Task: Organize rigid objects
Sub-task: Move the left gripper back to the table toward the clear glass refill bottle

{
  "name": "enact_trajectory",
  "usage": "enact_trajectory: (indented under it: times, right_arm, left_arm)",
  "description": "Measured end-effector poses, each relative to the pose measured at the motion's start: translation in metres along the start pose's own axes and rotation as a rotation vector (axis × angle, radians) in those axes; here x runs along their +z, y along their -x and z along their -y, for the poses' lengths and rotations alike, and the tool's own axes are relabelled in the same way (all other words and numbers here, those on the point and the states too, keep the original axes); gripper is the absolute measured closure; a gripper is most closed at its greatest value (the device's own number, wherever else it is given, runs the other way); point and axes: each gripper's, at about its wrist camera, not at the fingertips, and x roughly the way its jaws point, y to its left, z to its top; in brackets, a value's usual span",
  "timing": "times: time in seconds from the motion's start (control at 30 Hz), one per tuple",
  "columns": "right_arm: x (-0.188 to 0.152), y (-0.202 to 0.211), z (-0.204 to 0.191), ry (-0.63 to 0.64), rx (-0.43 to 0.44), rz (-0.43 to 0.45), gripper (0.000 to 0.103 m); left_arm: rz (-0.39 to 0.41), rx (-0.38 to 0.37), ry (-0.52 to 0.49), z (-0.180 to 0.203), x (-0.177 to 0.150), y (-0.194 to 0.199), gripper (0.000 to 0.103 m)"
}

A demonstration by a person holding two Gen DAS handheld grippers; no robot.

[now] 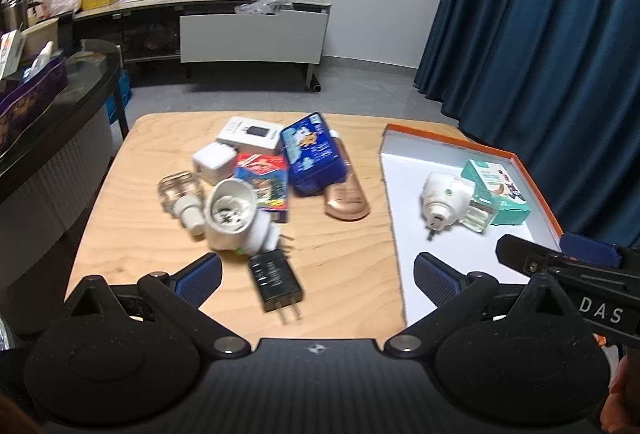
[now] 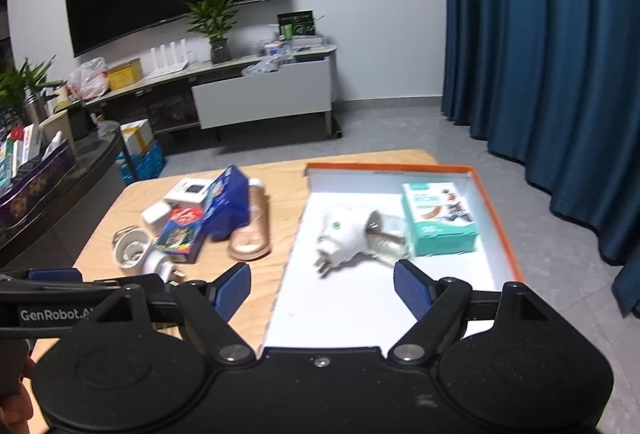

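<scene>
A pile of small objects lies on the wooden table (image 1: 120,218): a black charger (image 1: 276,280), a white plug-in device (image 1: 232,218), a colourful red-blue box (image 1: 264,186), a blue box (image 1: 312,158), a bronze tube (image 1: 346,190), a white adapter (image 1: 214,160) and a white box (image 1: 250,134). An orange-rimmed white tray (image 1: 404,274) holds a white plug-in vaporizer (image 1: 444,200) and a teal box (image 1: 496,190). My left gripper (image 1: 316,274) is open and empty above the black charger. My right gripper (image 2: 322,288) is open and empty over the tray (image 2: 340,306), near the vaporizer (image 2: 348,234).
A clear glass bottle (image 1: 180,190) lies at the pile's left. A dark counter (image 1: 56,102) with boxes stands left of the table. A TV stand (image 1: 200,18) with plants sits at the back wall. Blue curtains (image 1: 540,34) hang on the right.
</scene>
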Motion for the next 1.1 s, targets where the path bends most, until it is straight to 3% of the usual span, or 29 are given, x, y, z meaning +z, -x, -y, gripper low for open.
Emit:
enact_trajectory:
  times: [0.4,0.8,1.1]
  right_arm:
    - [-0.012,-0.013,-0.030,0.056,0.068,-0.036,0.010]
    - [-0.015,-0.032,-0.022,0.033,0.080,-0.069,0.010]
    - [-0.022,-0.047,-0.035,0.078,0.124,-0.109,0.010]
  left_arm:
    - [-0.006,0.002,0.047,-0.038,-0.015,0.003,0.000]
    - [-0.040,0.037,0.092,-0.067,-0.013,-0.026,0.000]
    - [-0.030,0.102,0.146,-0.100,-0.004,-0.041,0.000]
